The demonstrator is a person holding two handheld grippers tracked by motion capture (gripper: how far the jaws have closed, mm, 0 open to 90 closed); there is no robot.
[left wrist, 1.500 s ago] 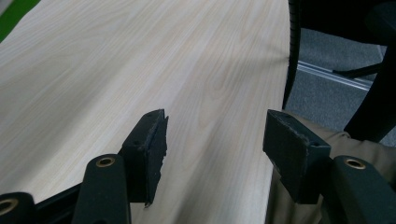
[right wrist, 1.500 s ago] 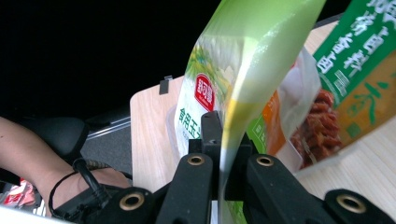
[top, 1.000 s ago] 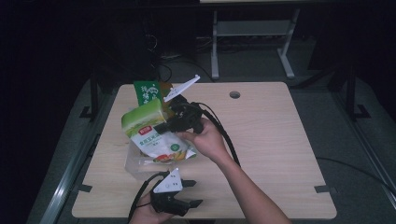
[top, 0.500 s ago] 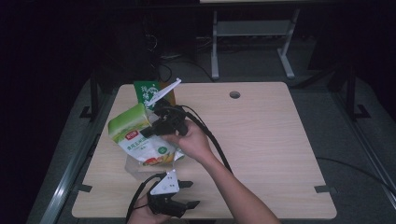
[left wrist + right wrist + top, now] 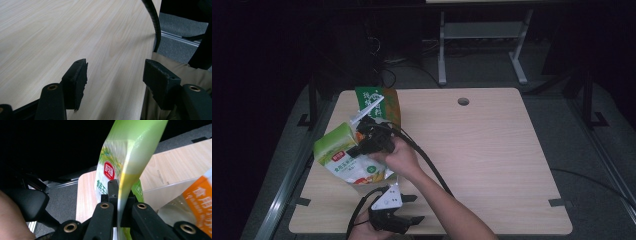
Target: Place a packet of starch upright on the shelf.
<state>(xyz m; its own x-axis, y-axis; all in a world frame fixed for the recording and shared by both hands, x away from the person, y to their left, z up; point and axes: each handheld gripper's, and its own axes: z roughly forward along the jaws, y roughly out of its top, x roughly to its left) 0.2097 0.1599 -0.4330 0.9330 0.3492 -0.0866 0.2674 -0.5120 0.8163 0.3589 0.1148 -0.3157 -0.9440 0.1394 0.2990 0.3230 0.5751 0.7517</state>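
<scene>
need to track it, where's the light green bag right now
The light green bag is pinched in the right tool over the table's left side, just in front of the dark green pack.

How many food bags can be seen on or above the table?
2, perhaps more. The light green bag is held in the right gripper. The dark green bag stands behind it. Another orange-printed packet shows partly.

Pale wooden table (image 5: pixel 492 165) with round cable hole (image 5: pixel 463 101), dark green bag (image 5: pixel 378 104) standing at its far left edge
</scene>
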